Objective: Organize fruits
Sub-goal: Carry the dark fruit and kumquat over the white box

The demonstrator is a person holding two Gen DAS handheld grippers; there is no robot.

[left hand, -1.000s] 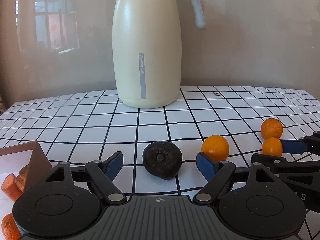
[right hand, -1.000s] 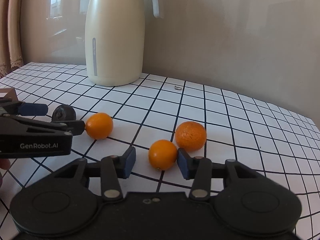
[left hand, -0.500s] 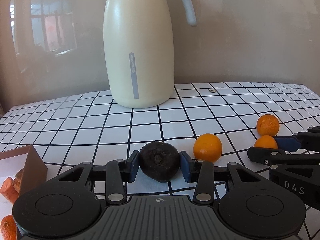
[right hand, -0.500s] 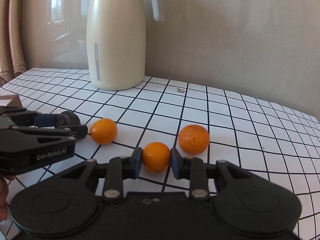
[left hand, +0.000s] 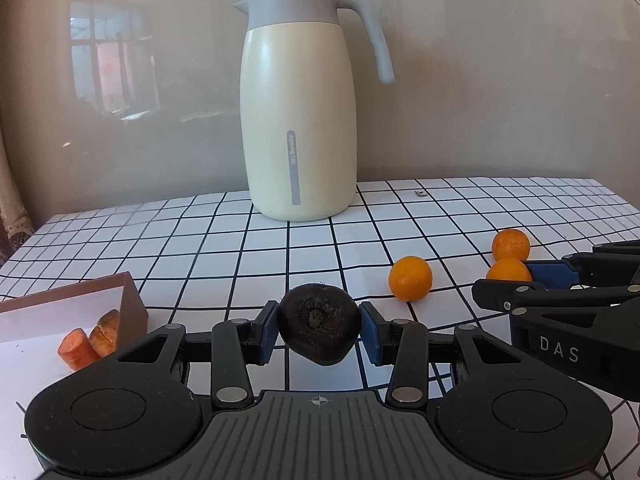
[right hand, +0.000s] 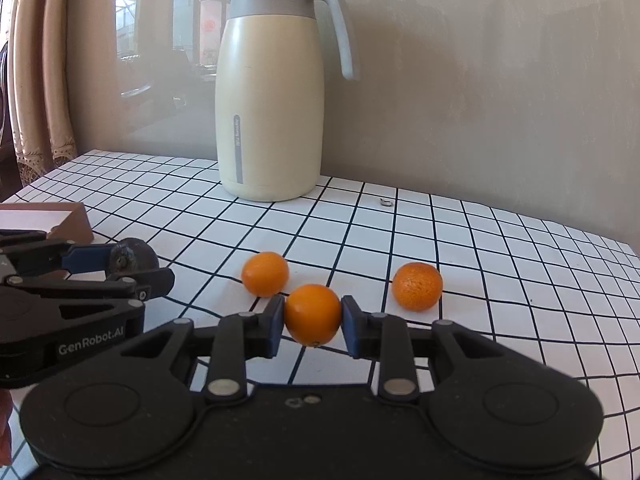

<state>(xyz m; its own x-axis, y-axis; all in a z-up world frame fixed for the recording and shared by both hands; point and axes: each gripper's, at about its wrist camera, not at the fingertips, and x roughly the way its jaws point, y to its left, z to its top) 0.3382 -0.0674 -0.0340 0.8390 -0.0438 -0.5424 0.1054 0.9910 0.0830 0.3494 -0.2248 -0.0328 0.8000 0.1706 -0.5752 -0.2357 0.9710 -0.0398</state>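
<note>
While your left claw [left hand: 319,330] grips a dark fruit [left hand: 318,329], your right claw [right hand: 312,316] clamps an orange [right hand: 312,314] above the desk [right hand: 460,240].

Right gripper [right hand: 313,320] clamps orange [right hand: 312,314] at centre frame; left gripper [right hand: 132,268] at left edge grips dark fruit [right hand: 130,258].

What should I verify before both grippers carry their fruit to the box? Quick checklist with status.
1. Left gripper clamped on dark fruit, pads on both sides: ok.
2. Right gripper clamped on orange: ok.
3. Held orange clear of the tablecloth: cannot tell.
4. Loose oranges, left one and right one, not touched by the pads: ok.
5. Box open with free room beside the carrot pieces: ok.
6. Jug off the path to the box: ok.
</note>
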